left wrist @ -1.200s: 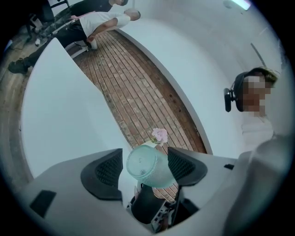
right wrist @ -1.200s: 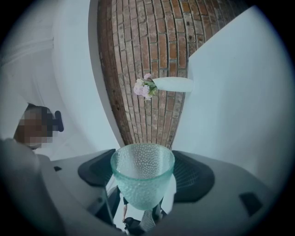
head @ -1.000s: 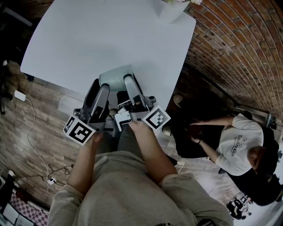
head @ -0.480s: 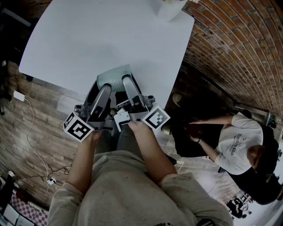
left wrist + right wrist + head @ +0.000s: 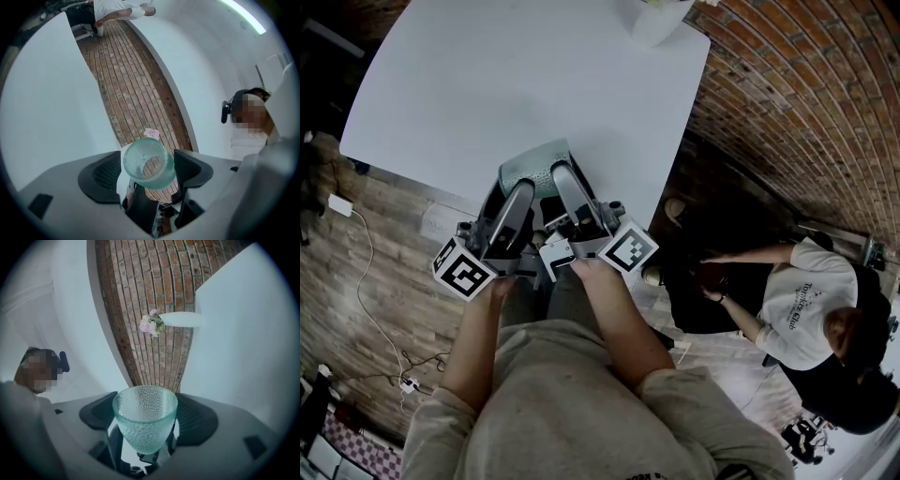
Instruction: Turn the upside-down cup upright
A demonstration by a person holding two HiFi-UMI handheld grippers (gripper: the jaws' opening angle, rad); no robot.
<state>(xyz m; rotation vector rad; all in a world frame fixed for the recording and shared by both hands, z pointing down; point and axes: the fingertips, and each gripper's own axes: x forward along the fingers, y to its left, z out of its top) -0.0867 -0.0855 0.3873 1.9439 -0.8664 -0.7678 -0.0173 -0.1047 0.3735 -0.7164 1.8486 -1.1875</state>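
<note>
A pale green dimpled glass cup point(image 5: 532, 167) hangs tilted on its side over the near edge of the white table point(image 5: 487, 84). My right gripper point(image 5: 566, 184) is shut on the cup point(image 5: 145, 420); both pads touch its sides and its wide rim points away from me. My left gripper point(image 5: 508, 189) is open, and its jaws have just been opening. The cup point(image 5: 149, 165) lies between the left pads, with a gap on the left side. The right gripper's dark fingers point(image 5: 140, 211) show under it.
A white vase of pink flowers point(image 5: 656, 19) stands at the table's far right corner, its flowers point(image 5: 151, 324) ahead of the cup. A brick floor borders the table on the right. A seated person point(image 5: 806, 309) is at the right, cables point(image 5: 375, 272) at the left.
The cup and both grippers have drifted slightly left along the table's near edge, and the cup has turned a little. The left jaws stand a bit wider around it.
</note>
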